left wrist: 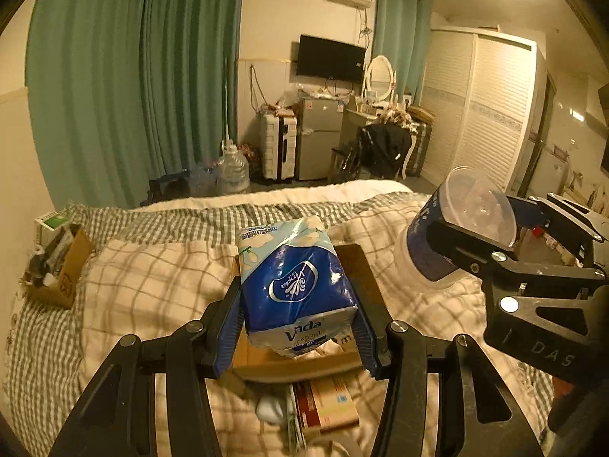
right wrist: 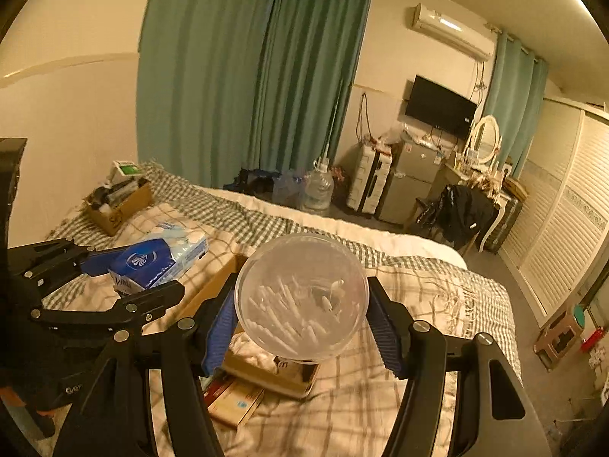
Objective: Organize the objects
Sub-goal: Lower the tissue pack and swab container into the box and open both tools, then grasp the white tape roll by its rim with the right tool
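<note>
A blue and white Vinda tissue pack [left wrist: 293, 266] hangs above the bed, and my left gripper [left wrist: 295, 289] is shut on its sides with the blue pads. Under it lies an open brown cardboard box [left wrist: 365, 274] on the checked quilt. My right gripper [right wrist: 300, 301] is shut on a round jar [right wrist: 300, 278] whose clear lid shows cotton swabs inside. The jar [left wrist: 422, 255] and right gripper [left wrist: 487, 228] show at the right of the left wrist view. The left gripper [right wrist: 133, 276] and the tissue pack [right wrist: 160, 255] show at the left of the right wrist view, beside the box [right wrist: 213, 285].
A flat red and tan carton [left wrist: 327, 403] lies at the near side of the box. A smaller cardboard box [right wrist: 118, 202] full of items sits at the bed's far left corner. Beyond the bed stand water jugs [right wrist: 318, 190], a fridge [right wrist: 411, 186] and a louvred wardrobe [right wrist: 563, 209].
</note>
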Demonstrator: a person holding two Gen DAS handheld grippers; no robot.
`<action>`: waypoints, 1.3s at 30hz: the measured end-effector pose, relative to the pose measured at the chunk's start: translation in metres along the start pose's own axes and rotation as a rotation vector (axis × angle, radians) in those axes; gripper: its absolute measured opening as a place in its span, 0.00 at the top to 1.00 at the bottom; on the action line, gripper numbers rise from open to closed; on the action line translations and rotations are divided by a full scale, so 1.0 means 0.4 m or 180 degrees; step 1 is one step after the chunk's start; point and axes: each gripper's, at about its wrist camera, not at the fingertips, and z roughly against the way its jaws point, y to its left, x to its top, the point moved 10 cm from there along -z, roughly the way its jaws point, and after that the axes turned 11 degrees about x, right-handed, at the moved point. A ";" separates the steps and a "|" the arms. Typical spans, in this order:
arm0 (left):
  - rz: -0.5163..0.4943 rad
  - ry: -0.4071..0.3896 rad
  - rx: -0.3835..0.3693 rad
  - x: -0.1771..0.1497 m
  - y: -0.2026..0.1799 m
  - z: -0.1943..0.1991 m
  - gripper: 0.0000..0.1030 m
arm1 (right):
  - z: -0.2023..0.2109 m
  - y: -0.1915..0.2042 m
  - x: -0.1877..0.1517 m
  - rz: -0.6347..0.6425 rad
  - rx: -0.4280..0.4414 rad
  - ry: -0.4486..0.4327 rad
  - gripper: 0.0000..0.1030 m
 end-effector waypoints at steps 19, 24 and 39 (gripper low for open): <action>-0.0042 0.0594 -0.0069 -0.161 -0.017 -0.405 0.45 | -0.427 -0.104 -0.141 -0.0245 0.0270 0.0511 0.39; -0.0057 0.0634 -0.0036 -0.170 -0.017 -0.380 0.30 | -0.379 -0.120 -0.114 -0.0286 0.0143 0.0326 0.17; -0.0024 0.0254 0.0313 -0.156 0.102 0.010 0.00 | 0.041 -0.078 -0.071 -0.0154 -0.0031 0.0050 0.10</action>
